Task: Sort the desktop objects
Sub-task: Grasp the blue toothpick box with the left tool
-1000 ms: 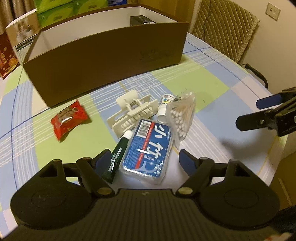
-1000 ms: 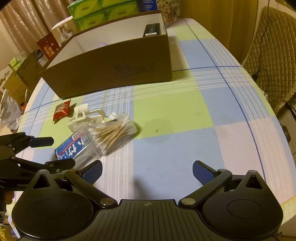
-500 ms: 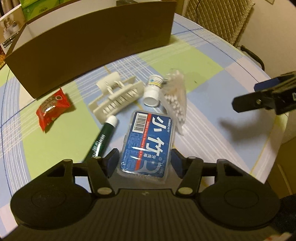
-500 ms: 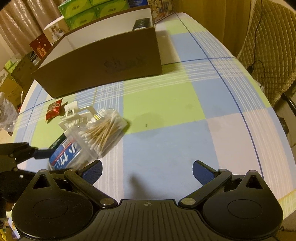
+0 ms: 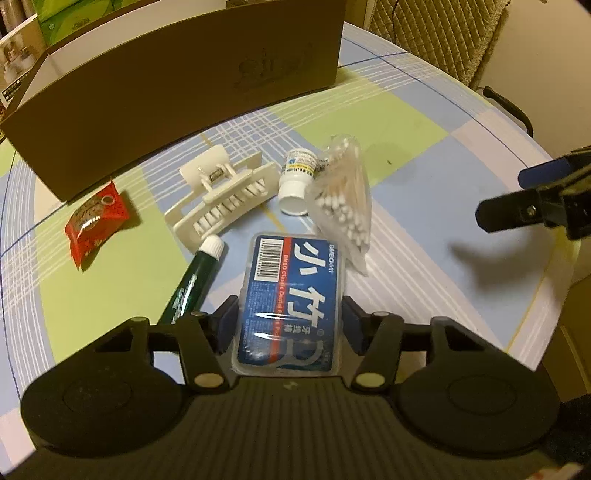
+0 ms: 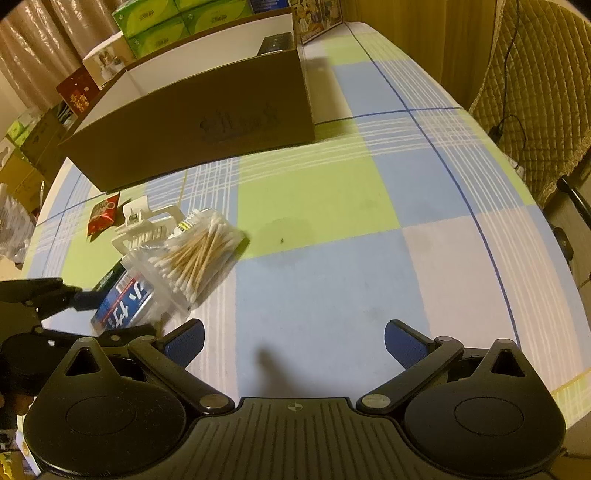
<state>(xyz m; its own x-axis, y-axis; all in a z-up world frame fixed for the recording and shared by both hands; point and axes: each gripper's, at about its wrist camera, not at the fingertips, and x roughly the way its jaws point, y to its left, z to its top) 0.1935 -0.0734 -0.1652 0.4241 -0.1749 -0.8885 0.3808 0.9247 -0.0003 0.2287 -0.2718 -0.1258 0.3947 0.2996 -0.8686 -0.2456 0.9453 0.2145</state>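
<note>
My left gripper is shut on a blue dental-floss-pick box, which also shows in the right wrist view. Just beyond it lie a clear cotton-swab box, a small white pill bottle, a white hair claw clip, a green tube and a red snack packet. The brown cardboard box stands behind them. My right gripper is open and empty over the bare tablecloth, to the right of the pile.
The round table edge curves close on the right. A quilted chair stands beyond the table. Green tissue boxes and cartons are stacked behind the cardboard box, which holds a dark item.
My left gripper moved forward around the blue floss box and its jaws closed on it. The right gripper stayed open and drifted slightly.
</note>
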